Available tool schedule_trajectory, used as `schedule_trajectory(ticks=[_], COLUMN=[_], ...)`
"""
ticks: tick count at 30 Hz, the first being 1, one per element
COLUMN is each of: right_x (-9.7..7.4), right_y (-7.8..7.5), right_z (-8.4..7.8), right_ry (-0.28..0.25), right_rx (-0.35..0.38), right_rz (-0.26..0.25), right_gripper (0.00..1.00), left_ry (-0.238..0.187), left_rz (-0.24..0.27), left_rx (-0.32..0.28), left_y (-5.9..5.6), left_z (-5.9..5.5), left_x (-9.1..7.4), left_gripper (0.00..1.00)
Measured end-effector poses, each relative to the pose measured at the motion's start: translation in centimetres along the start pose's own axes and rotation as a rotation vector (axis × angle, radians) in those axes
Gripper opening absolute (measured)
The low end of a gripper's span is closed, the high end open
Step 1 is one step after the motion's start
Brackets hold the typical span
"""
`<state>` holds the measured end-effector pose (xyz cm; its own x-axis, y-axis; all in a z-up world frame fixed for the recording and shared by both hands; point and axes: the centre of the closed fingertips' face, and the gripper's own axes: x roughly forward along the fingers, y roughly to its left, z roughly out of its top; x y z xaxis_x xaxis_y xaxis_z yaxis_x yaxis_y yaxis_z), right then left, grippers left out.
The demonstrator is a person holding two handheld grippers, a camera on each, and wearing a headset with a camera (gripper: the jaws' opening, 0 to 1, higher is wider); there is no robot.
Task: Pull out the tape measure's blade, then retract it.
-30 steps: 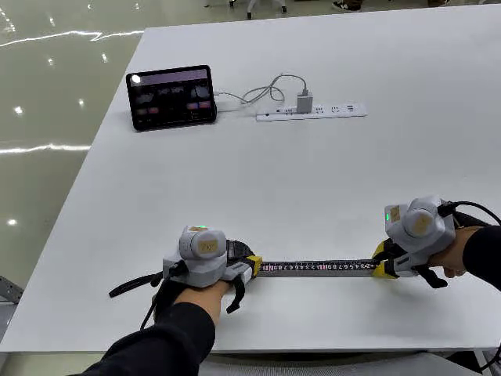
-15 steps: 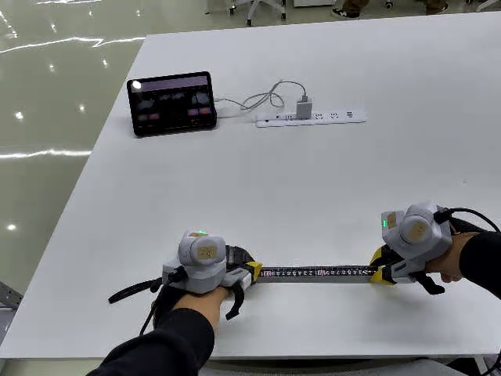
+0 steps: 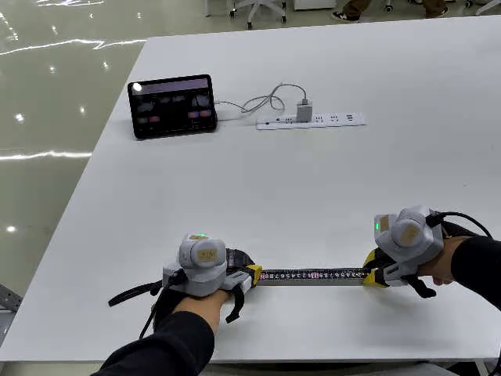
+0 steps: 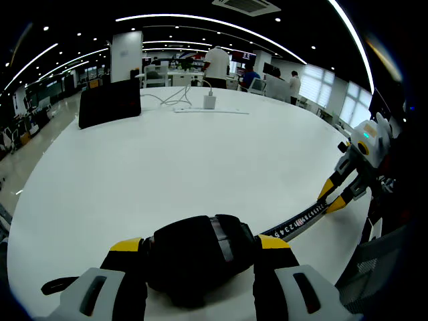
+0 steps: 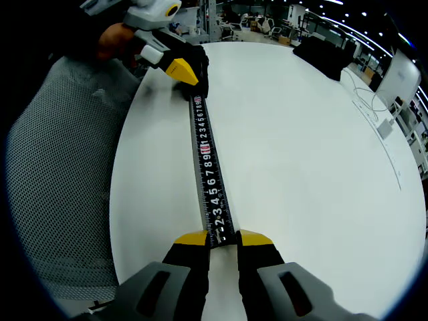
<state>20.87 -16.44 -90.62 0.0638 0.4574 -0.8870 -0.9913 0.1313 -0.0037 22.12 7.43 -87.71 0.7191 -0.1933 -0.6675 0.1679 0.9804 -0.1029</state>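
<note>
A white worktop [image 3: 313, 196] seen from above, with a person's sleeved arms reaching in from the near edge. At the near left, the left hand-held gripper [image 3: 249, 274] has its yellow-tipped jaws set wide apart and clamped on either side of the black tape measure case [image 3: 239, 258], which rests on the worktop. In the left gripper view the case [image 4: 200, 257] sits squarely between the two jaws.

From the case, the blade [image 3: 313, 275] runs flat along the worktop to the right. The right gripper view shows the blade [image 5: 209, 170] with black digits 2 through 9 readable, then a red mark; no brand name can be read.

At the near right, the right hand-held gripper [image 3: 370, 276] has its jaws almost together, pinching the blade's free end.

Farther back, from left to right: a dark tablet [image 3: 172, 105] with writing too small to read, a looped cable [image 3: 258, 95], a white charger [image 3: 304, 103], and a white power strip [image 3: 311, 120].
</note>
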Motion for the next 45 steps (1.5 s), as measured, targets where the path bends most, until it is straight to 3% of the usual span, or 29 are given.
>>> schedule_trajectory(ticks=[45], right_x=[2.1], right_y=[1.2], right_z=[3.9], right_ry=[-0.047], right_rx=[0.005], right_rz=[0.015], right_gripper=[0.11], left_ry=[0.001], left_rz=[-0.016], left_rx=[0.005], left_y=[0.0], left_z=[0.0], left_x=[0.0], left_gripper=[0.60])
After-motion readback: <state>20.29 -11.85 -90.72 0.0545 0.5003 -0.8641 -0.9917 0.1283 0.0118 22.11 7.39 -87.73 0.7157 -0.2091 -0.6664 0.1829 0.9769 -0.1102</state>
